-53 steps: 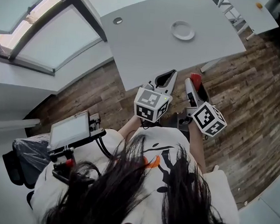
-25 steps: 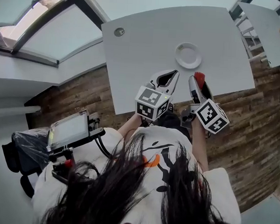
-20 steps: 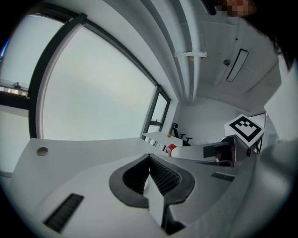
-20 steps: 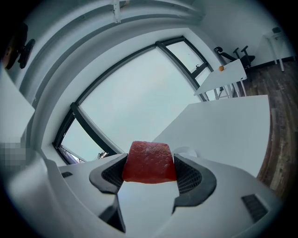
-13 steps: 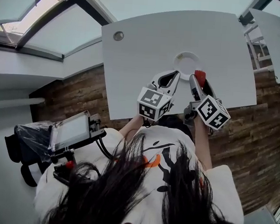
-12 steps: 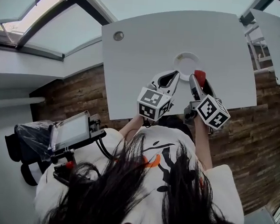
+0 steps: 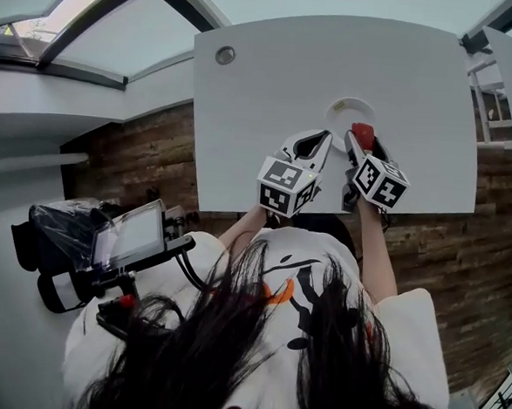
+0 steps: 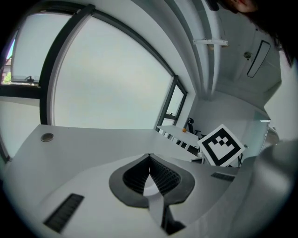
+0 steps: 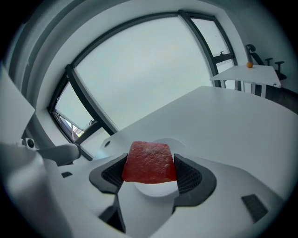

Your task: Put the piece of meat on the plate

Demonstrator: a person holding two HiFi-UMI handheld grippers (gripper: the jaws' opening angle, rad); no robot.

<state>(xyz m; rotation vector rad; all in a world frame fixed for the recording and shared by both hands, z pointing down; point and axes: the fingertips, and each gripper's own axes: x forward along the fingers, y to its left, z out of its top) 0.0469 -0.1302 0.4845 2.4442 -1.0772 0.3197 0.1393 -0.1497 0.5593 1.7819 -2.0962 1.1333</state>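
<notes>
**Head view.** The plate [image 7: 340,109] sits on the white table [image 7: 265,77]. The right gripper [image 7: 362,142] reaches the plate's near edge, and the piece of meat [image 7: 362,134] at its tip overlaps that edge. The left gripper [image 7: 316,139] lies just beside the plate, on its near-left side.

Compared with 2.1 s ago, the grippers were then over the wooden floor, well short of the table, and the plate was well apart from them. Both grippers have since advanced, and the meat has closed on the plate.

**Left gripper view.** The left gripper [image 8: 149,162] has its jaws clenched tip to tip, with nothing between them. The right gripper's marker cube [image 8: 222,145] shows to one side.

**Right gripper view.** The right gripper [image 9: 150,171] is clamped on the piece of meat [image 9: 149,161], with one pad on each flank. The plate [image 9: 158,189] shows directly below and behind the meat.

**Hazards.**
- The meat is above the near part of the plate, not its centre. Releasing it here could leave it on the rim or let it tip onto the table.
- The meat may cling to one pad as the jaws open and get dragged off the plate.
- Descending too far could make the jaw tips strike the plate and push it.
- The idle left gripper is close enough to nudge the plate.
</notes>
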